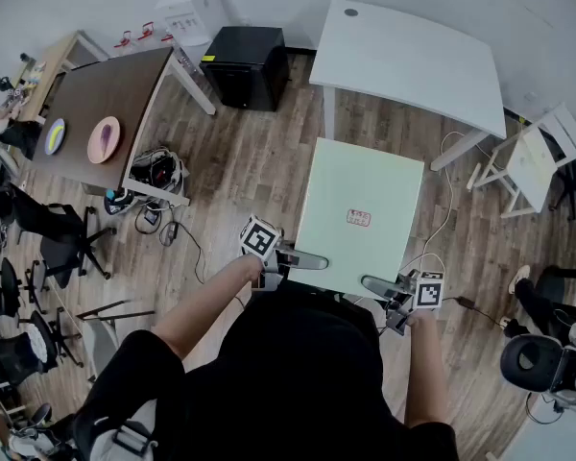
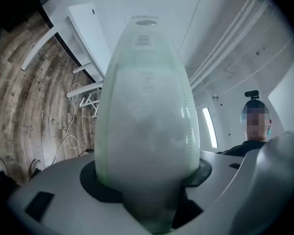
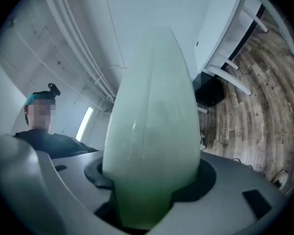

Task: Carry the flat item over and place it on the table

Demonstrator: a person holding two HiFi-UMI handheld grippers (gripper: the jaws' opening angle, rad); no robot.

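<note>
Carrying step in hand. The pale green board (image 1: pixel 363 185) is held level above the wood floor (image 1: pixel 250 161), short of the white table (image 1: pixel 413 56). The left gripper (image 1: pixel 305 260) and right gripper (image 1: pixel 378 284) each pinch its near edge. Next move, by judgement: advance, then lower it flat onto the table. The small reddish label (image 1: pixel 358 218) on the board is unreadable.

legible text: none | flat item (image 1: pixel 365 185): small red-and-white label (image 1: pixel 359 218) near its middle, print too small to read | white box (image 1: pixel 190 10) far left: red marks, unreadable | left gripper (image 1: pixel 312 261) and right gripper (image 1: pixel 372 283): black-and-white square markers on cubes, no letters
</note>
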